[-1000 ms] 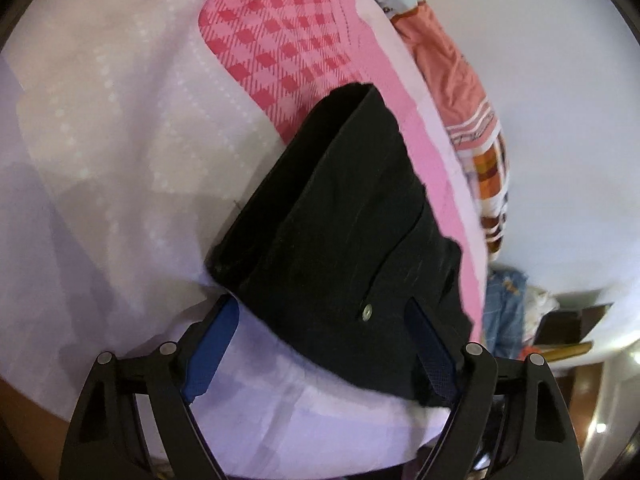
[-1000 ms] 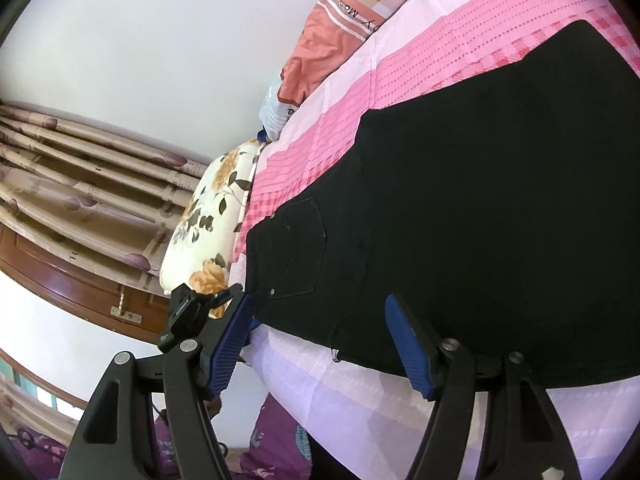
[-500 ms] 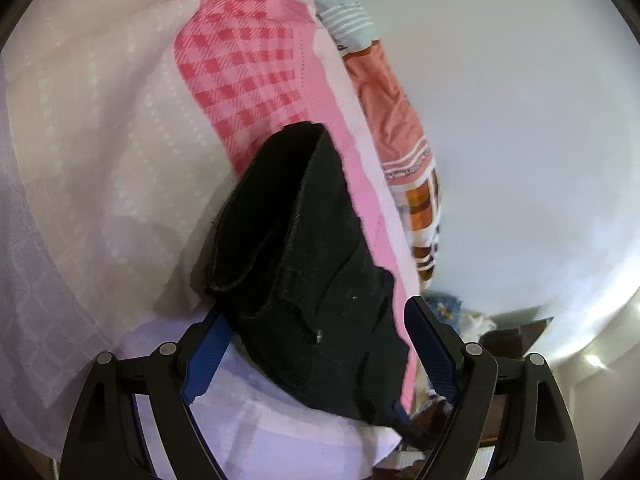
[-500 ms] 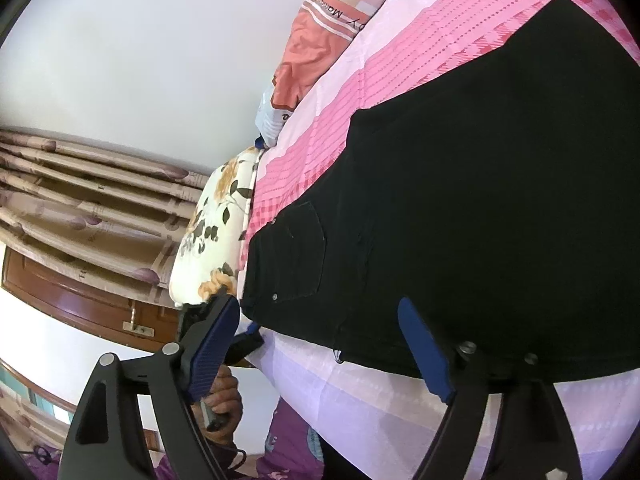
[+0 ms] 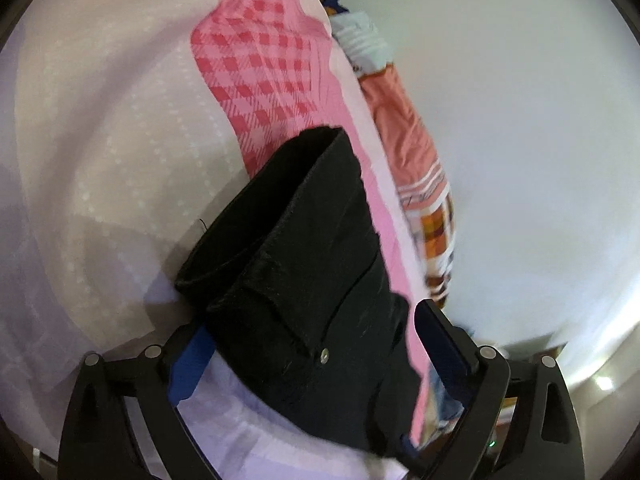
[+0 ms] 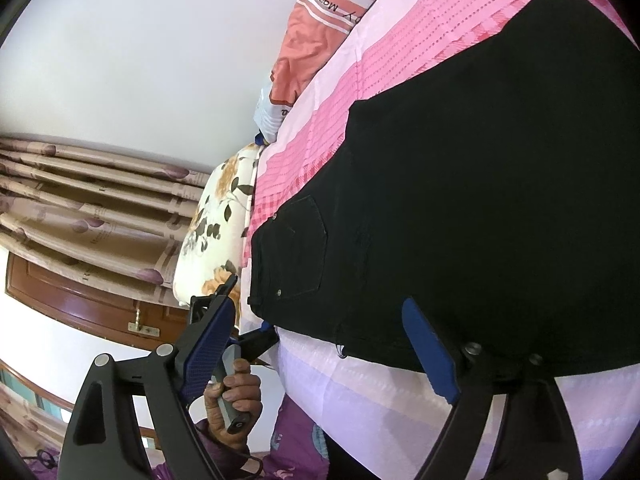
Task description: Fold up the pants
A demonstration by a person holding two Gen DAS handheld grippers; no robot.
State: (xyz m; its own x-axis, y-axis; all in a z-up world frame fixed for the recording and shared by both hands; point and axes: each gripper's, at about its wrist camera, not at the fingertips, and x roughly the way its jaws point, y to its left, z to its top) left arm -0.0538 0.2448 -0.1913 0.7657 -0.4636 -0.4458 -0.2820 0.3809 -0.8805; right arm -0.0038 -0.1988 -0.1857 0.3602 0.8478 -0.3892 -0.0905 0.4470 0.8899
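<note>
Half folded: black jeans doubled along the bed edge, left claw and right claw open astride the near hem, further folds pending.

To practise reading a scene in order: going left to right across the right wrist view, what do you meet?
Curtain → floral pillow → black pants.

Our left gripper: black triangular-cutout frames, silver round screws at the joints, blue textured pads on the fingers, a small green light near the right frame's base. Our right gripper: the same black frames, silver screws, blue dimpled pads. Our left hand: brown, creased skin, purple sleeve below.
</note>
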